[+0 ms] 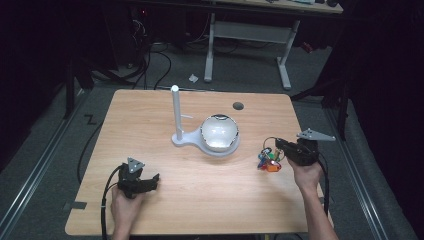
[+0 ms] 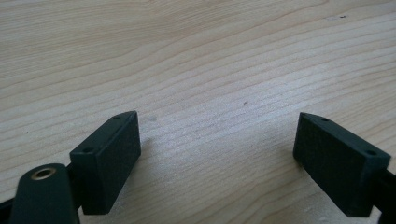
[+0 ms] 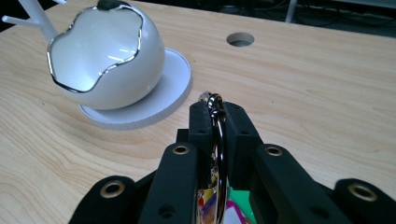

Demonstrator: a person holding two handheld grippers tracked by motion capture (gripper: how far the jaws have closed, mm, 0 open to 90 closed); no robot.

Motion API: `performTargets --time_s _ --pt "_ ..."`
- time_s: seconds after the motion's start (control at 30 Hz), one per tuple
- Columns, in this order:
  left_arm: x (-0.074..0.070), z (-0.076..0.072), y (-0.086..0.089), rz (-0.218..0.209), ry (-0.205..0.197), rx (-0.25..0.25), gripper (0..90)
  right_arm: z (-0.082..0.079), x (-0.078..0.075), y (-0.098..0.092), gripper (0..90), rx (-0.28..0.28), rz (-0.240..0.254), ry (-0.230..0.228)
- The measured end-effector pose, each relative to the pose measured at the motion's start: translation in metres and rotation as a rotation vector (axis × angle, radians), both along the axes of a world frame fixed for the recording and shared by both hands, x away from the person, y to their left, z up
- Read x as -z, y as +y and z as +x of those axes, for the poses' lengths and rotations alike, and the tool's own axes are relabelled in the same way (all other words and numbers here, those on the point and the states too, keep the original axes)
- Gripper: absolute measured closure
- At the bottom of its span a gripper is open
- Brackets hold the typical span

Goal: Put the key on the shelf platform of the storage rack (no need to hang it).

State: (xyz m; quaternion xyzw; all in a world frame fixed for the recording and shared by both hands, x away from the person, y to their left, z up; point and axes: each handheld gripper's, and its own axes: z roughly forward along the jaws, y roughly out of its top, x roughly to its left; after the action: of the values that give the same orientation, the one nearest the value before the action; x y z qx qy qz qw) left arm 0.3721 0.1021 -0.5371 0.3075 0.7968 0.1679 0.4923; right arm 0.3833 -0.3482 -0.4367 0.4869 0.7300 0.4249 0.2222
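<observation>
My right gripper [image 3: 216,116] is pinched tight on a metal key ring [image 3: 218,154] with bright tags [image 1: 269,162] dangling at the table's [image 1: 210,200] right side, near the white egg-shaped bowl [image 1: 219,132] on its stand [image 1: 176,112], while my left gripper [image 2: 217,154] rests wide apart, near-left.

The counter [image 3: 327,88] is pale wood with a fine grain and a smooth, matt surface. Ahead of the right gripper's fingers [image 3: 205,126], the egg-shaped bowl [image 3: 100,58] looks like glossy white ceramic with a shiny chrome-like rim, on a matt white plastic stand [image 3: 163,95]. Between those matt black plastic fingers sits a polished metal key ring [image 3: 218,140]. The left gripper's fingers [image 2: 112,158] are equally matt black.
</observation>
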Motion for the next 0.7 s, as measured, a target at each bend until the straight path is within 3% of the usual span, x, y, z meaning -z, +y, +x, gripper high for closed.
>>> performTargets --time_s 0.5,0.7 --pt "0.000 0.000 0.000 -0.002 0.001 -0.002 15.3 -0.005 -0.035 0.011 83.2 -0.073 -0.005 -0.058" --pt "0.000 0.000 0.000 -0.001 0.001 -0.002 15.3 -0.004 -0.051 0.018 83.3 -0.125 0.036 -0.070"
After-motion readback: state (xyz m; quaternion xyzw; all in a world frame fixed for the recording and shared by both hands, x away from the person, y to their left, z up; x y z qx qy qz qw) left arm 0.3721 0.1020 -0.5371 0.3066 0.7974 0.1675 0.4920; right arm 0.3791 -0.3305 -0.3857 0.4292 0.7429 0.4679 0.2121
